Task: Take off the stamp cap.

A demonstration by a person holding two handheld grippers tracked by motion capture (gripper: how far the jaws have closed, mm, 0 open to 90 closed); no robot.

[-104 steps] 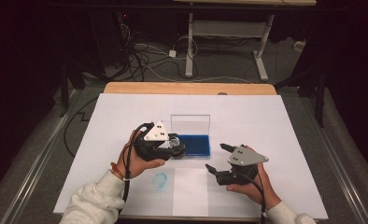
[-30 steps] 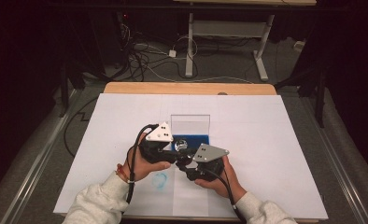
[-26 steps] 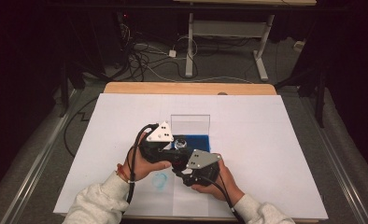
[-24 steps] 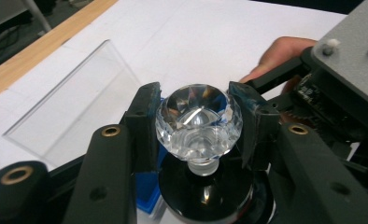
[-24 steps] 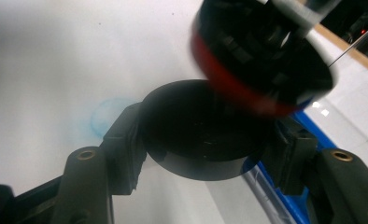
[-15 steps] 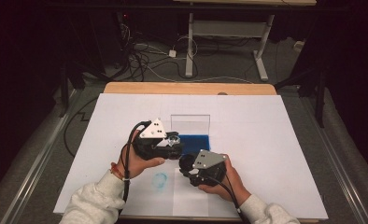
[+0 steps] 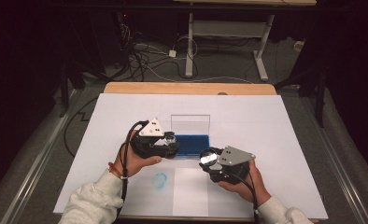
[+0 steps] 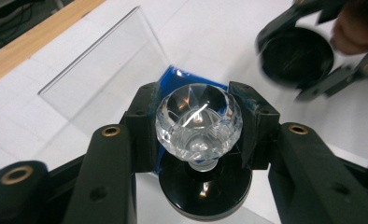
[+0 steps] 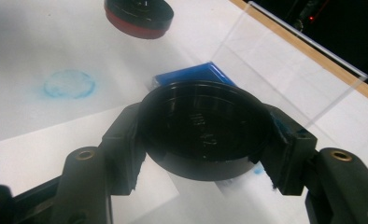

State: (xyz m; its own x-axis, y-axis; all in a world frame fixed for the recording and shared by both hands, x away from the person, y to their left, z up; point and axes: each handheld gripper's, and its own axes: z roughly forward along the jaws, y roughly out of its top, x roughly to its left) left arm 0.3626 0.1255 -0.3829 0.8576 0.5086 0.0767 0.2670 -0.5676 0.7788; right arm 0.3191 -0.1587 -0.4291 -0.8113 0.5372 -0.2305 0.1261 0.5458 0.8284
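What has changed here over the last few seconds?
The right gripper came in to the stamp with the crystal knob, took its black cap and drew away to the right. The left gripper stays clamped on the knob beside the blue ink pad.

Motion-blurred right gripper (image 8: 308, 58) and cap (image 8: 296, 56)

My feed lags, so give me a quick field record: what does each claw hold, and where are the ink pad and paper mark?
left claw: shut on crystal-handled stamp
right claw: shut on black round cap, held apart from the stamp
ink pad: blue, open, clear lid upright behind it
paper mark: blue ring near the front edge
surface: white paper sheet
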